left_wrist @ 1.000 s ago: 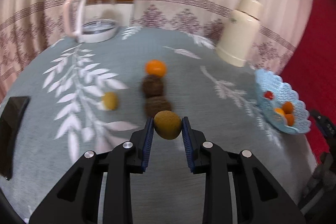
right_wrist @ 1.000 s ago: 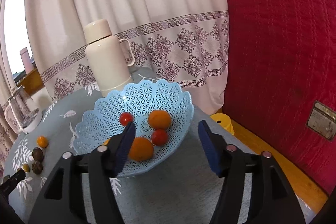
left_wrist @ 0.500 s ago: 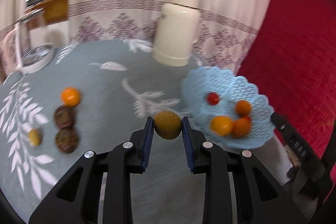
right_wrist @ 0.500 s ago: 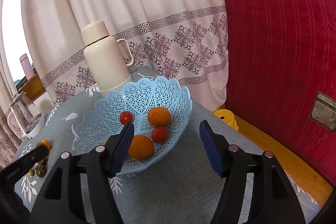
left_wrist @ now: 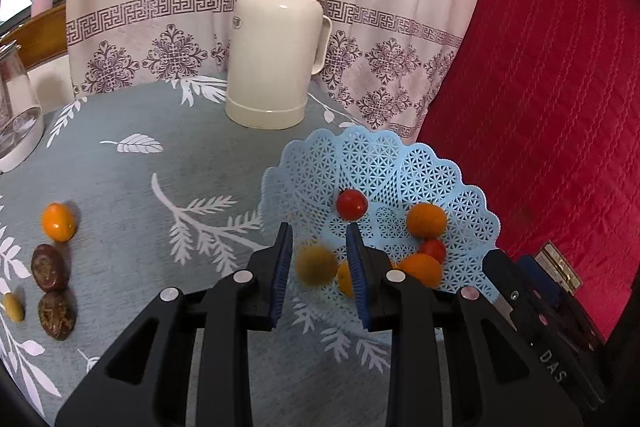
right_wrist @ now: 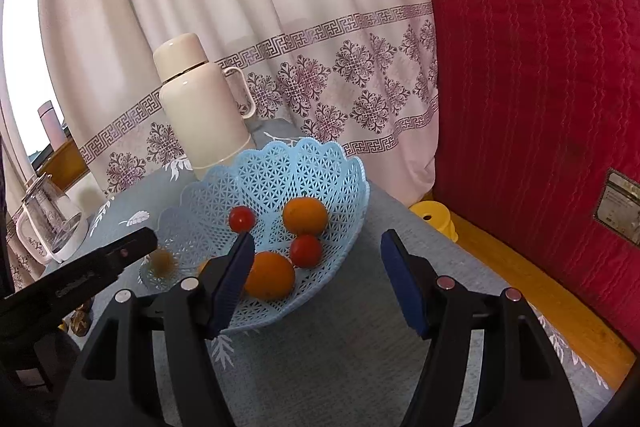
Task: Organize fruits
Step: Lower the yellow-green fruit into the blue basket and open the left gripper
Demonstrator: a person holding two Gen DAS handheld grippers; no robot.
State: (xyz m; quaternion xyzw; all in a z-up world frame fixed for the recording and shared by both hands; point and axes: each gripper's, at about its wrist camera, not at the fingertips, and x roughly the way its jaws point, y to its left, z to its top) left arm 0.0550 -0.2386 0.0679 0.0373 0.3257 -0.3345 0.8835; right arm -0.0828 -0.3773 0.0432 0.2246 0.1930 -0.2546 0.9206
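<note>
The blurred green-brown fruit is seen loose between the left tongs, whose jaws have just been opening off it, at the lower left edge of the blue basket, while the right tongs are held apart and empty at the basket's lower right.
</note>
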